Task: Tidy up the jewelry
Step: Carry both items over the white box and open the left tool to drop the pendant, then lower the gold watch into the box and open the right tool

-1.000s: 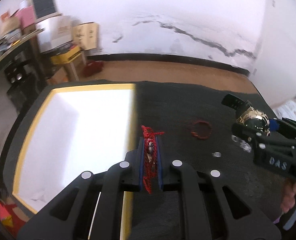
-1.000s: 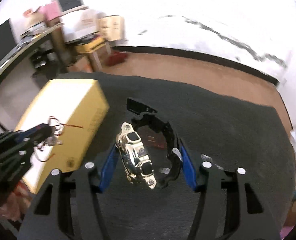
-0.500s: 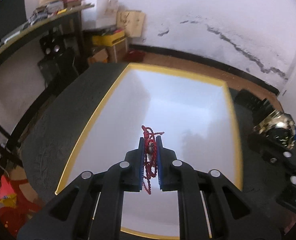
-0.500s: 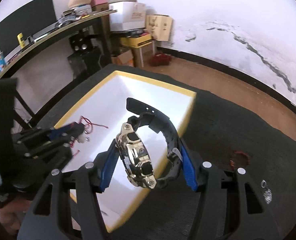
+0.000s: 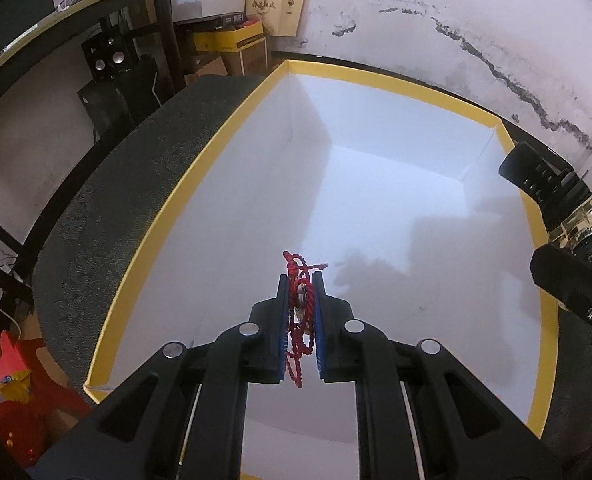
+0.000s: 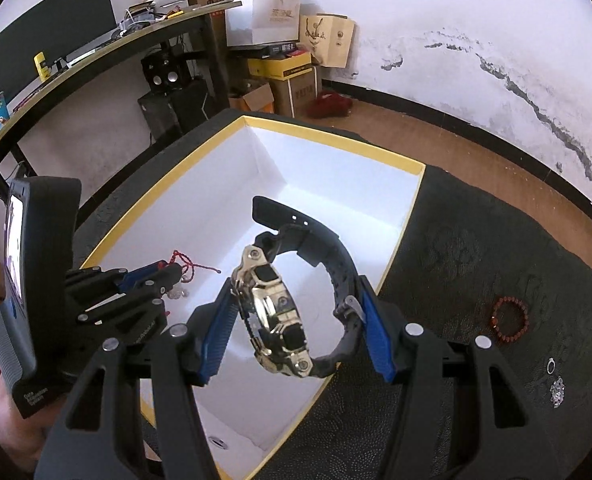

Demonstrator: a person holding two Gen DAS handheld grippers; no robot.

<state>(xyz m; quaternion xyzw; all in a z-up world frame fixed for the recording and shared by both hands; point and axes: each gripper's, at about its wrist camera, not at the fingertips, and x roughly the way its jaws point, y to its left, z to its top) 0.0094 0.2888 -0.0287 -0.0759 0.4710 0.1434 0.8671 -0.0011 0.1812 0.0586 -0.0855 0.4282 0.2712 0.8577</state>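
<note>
My left gripper (image 5: 300, 280) is shut on a red cord bracelet (image 5: 298, 312) and holds it over the white inside of the yellow-rimmed box (image 5: 376, 80). It also shows in the right wrist view (image 6: 176, 270). My right gripper (image 6: 296, 312) is shut on a gold watch with a black strap (image 6: 276, 312), held above the box's right rim (image 6: 400, 236). In the left wrist view the watch (image 5: 576, 224) shows at the right edge. A red bead bracelet (image 6: 510, 318), a ring (image 6: 551, 366) and a silver piece (image 6: 557, 390) lie on the dark mat.
The box sits on a dark mat (image 6: 476, 264) over a table. A small round object (image 6: 218, 442) lies in the box near its front corner. Shelves, speakers (image 6: 160, 76) and cardboard boxes (image 6: 284, 76) stand behind, by a cracked white wall.
Both grippers have moved left from over the mat to over the box, each still holding its piece. The left gripper has gone further over the box's inside.
</note>
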